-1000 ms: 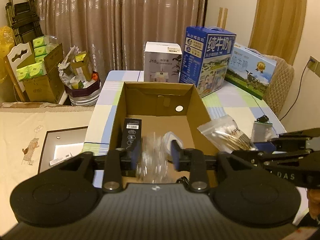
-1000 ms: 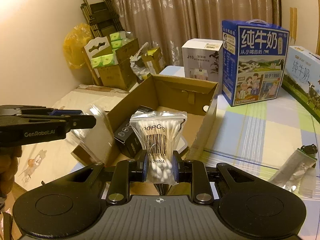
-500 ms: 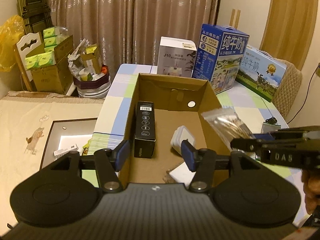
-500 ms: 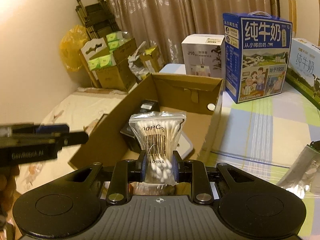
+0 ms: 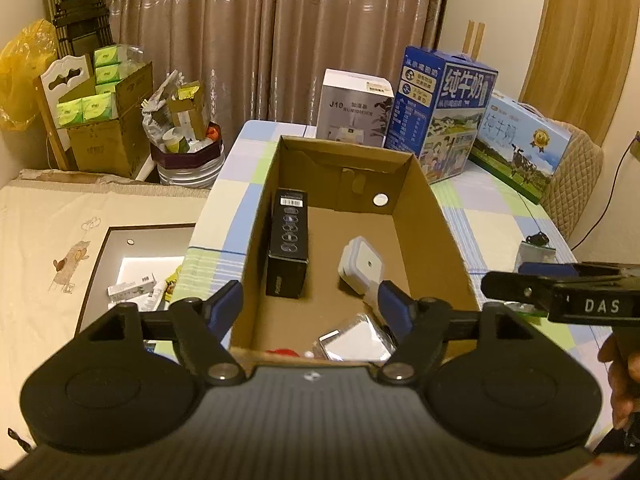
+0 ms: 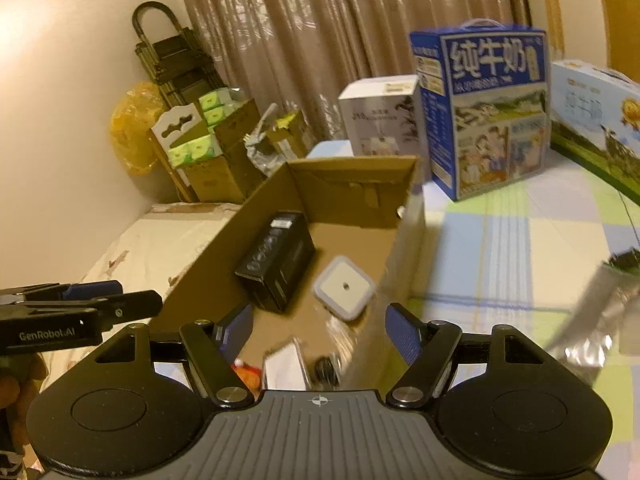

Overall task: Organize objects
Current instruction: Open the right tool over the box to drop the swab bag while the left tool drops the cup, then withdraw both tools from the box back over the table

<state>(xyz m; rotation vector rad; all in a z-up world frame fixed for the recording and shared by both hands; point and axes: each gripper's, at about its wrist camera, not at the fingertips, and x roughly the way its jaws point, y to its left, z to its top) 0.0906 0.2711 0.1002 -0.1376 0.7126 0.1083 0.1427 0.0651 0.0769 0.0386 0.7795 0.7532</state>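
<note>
An open cardboard box (image 5: pixel 436 216) (image 6: pixel 200 280) stands on the checked table. Inside are a black carton (image 5: pixel 288 240) (image 6: pixel 276 268), a white square container (image 5: pixel 362 266) (image 6: pixel 344 288) and, at the near end, a clear packet (image 5: pixel 356 340). My left gripper (image 5: pixel 310 300) hangs over the box's near end, jaws opening, nothing between them. My right gripper (image 6: pixel 318 330) is also above the near end, jaws opening and empty. Blurred packets (image 6: pixel 286 364) lie below it. Each gripper shows in the other's view: the right one (image 5: pixel 560 292) and the left one (image 6: pixel 80 308).
A blue milk carton (image 5: pixel 444 116), a white appliance box (image 5: pixel 354 108) and a flat blue gift box (image 5: pixel 520 144) stand behind the cardboard box. A silvery bag (image 6: pixel 592 320) lies on the table at the right. Stacked boxes and a bin (image 5: pixel 188 152) crowd the floor at the left.
Both grippers have opened. The clear packet left the left fingers and lies in the box. The cotton swab bag is gone from between the right fingers.
</note>
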